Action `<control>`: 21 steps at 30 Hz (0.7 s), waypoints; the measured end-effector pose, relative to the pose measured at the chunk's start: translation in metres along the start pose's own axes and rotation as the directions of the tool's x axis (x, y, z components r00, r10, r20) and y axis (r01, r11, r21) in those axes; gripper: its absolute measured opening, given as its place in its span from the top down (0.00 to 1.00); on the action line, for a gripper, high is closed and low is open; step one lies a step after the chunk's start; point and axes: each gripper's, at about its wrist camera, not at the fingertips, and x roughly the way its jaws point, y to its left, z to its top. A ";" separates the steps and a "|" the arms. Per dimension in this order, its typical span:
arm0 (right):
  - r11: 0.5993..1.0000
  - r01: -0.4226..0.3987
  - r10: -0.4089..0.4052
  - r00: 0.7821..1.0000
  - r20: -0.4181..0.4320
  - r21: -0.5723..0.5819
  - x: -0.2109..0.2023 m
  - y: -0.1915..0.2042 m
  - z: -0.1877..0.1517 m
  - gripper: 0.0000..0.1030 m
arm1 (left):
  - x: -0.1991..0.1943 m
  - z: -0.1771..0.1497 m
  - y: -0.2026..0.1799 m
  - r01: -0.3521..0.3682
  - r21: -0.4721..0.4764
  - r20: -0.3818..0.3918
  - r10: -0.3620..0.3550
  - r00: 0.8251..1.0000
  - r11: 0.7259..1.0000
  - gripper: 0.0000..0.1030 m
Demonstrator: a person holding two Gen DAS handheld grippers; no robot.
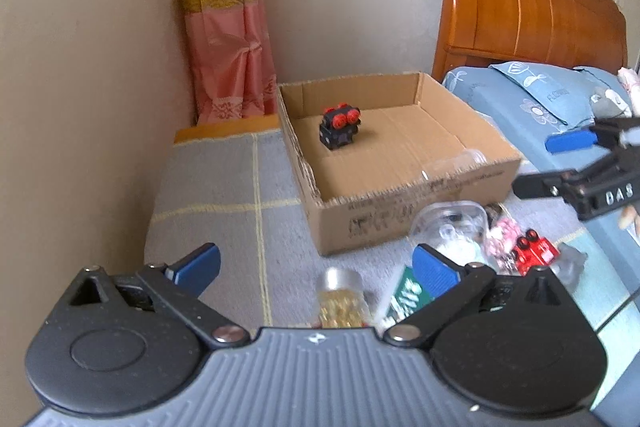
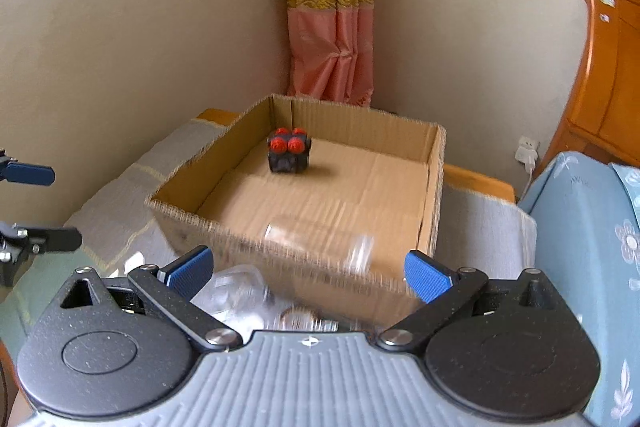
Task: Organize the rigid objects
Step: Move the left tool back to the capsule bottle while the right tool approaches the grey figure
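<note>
Inside the cardboard box [image 2: 434, 187], the toy car [image 2: 289, 155] rests wheels-up; both tools [image 1: 316, 269] [image 2: 308, 271] gape empty.

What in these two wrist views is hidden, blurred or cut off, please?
- Clear object over the cardboard box, right wrist view: motion-blurred, identity unclear.
- Gold-filled jar, left wrist view: base hidden by the left gripper body.
- Green packet: blurred print, part-covered by a finger pad.
- Right gripper: cut off by the frame edge.
</note>
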 end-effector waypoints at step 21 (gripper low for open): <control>0.984 0.047 -0.034 0.996 -0.076 0.170 0.004 -0.010 -0.128 0.00 | 0.037 -0.082 -0.007 -0.005 -0.027 -0.128 0.001 0.992 1.000 0.01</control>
